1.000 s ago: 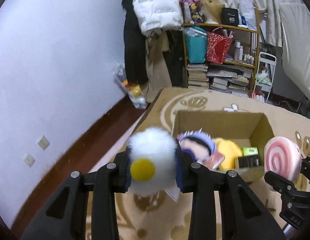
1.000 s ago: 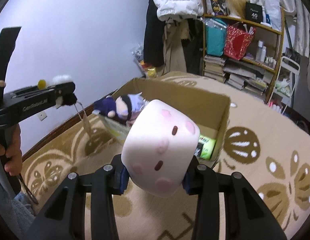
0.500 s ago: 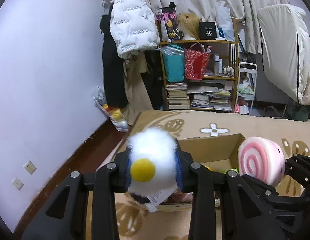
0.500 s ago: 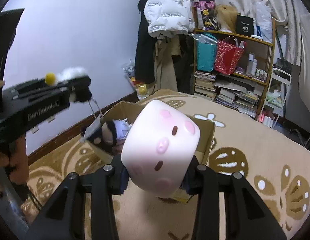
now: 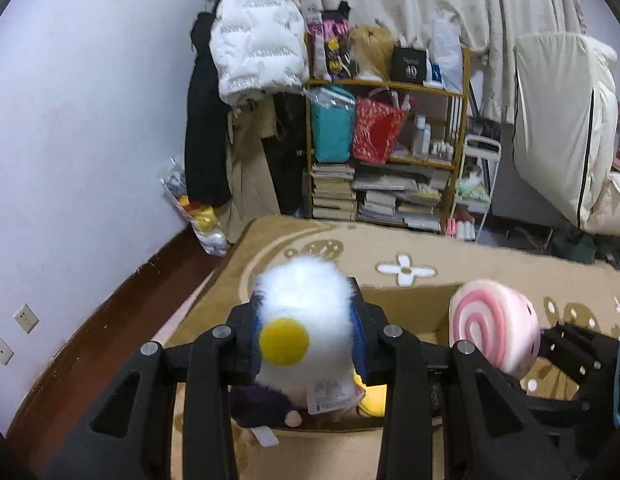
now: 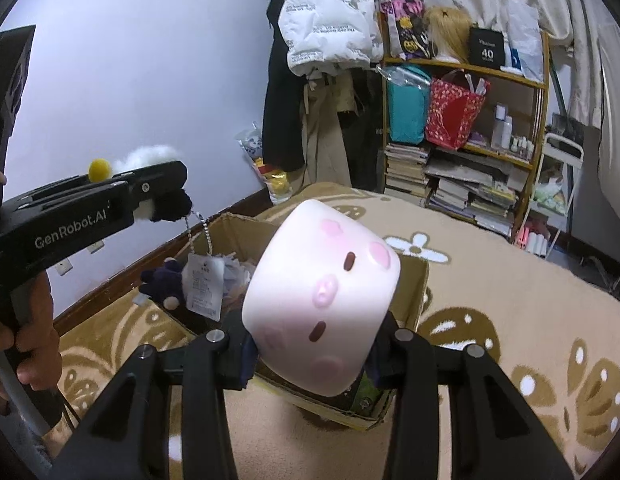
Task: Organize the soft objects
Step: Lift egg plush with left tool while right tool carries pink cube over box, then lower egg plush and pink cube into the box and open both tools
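Above the open cardboard box (image 6: 414,280), both grippers carry a toy. The left gripper (image 5: 306,340) is clenched on a fluffy white plush (image 5: 304,308) with a yellow pompom nose; a bead chain (image 6: 198,228) and paper tag (image 6: 204,280) dangle from it toward the box interior. The right gripper (image 6: 318,344) is clamped around a pale pink marshmallow-shaped plush (image 6: 324,300) with a little face, whose rolled swirl end shows in the left view at about 3 o'clock of the white plush.

Seen from the right wrist, the box sits directly beneath and slightly ahead of the pink plush, toward 12 o'clock, with its long axis running from 10 o'clock to 4 o'clock. The left gripper reaches in from 9 o'clock, over the box's left end. Either load, I judge, would land inside with a short drop; the right looks more centred over the opening.

Inside already lie a dark-haired doll (image 6: 170,280) at the left end, something yellow (image 5: 372,400) and a green packet (image 6: 364,384), so free room seems limited. The hanging tag could snag the doll. Beyond, at 12 o'clock, stand a cluttered bookshelf (image 6: 466,140) and a white puffer jacket (image 6: 330,16), well apart on the patterned rug (image 6: 510,300).
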`<state>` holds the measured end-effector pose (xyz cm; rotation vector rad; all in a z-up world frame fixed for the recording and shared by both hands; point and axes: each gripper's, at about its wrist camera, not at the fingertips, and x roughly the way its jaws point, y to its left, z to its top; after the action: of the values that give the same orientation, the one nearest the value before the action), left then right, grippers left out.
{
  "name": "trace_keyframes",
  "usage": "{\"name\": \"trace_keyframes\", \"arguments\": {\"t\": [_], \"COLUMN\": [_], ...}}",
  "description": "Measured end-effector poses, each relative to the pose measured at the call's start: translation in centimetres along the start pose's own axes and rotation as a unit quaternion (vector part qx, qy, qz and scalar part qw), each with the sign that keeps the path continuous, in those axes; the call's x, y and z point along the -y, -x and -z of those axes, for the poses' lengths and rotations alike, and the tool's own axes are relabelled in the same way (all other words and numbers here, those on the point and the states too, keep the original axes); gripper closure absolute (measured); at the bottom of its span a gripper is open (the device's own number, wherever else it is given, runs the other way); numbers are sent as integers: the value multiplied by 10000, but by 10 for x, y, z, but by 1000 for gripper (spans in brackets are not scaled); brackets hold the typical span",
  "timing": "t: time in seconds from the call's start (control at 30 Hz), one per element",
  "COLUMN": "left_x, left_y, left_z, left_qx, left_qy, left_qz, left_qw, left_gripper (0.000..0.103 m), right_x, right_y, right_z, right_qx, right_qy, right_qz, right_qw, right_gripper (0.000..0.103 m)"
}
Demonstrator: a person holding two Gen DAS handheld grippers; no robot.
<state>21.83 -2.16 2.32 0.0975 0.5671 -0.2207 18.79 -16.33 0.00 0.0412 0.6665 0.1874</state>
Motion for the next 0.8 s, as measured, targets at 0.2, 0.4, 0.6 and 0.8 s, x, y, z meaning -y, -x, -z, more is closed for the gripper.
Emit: {"name": "trace_keyframes", "arguments": {"t": [0.2, 0.4, 0.6, 0.8], "left_x": [7, 12, 16, 13], "left_y": [-25, -38, -41, -38], "left_z": [18, 31, 36, 36], "left_qx": [-464, -775, -903, -874], "left_qy": [-102, -236, -386, -389], "left_qz": [72, 28, -13, -147], "left_qw": [9988, 9967, 9952, 9953], "left_gripper": [67, 64, 55, 43], "right_x": [7, 10, 16, 21], "right_y": [-15, -27, -36, -41], "right_z": [7, 17, 23, 27], "right_qx": [-160, -324, -407, -533], "right_qy": [-127, -130, -162, -264], "right_qz": [-41, -36, 100, 106], "right_qw": [9998, 9994, 9990, 9982], "right_gripper": [56, 52, 47, 44]}}
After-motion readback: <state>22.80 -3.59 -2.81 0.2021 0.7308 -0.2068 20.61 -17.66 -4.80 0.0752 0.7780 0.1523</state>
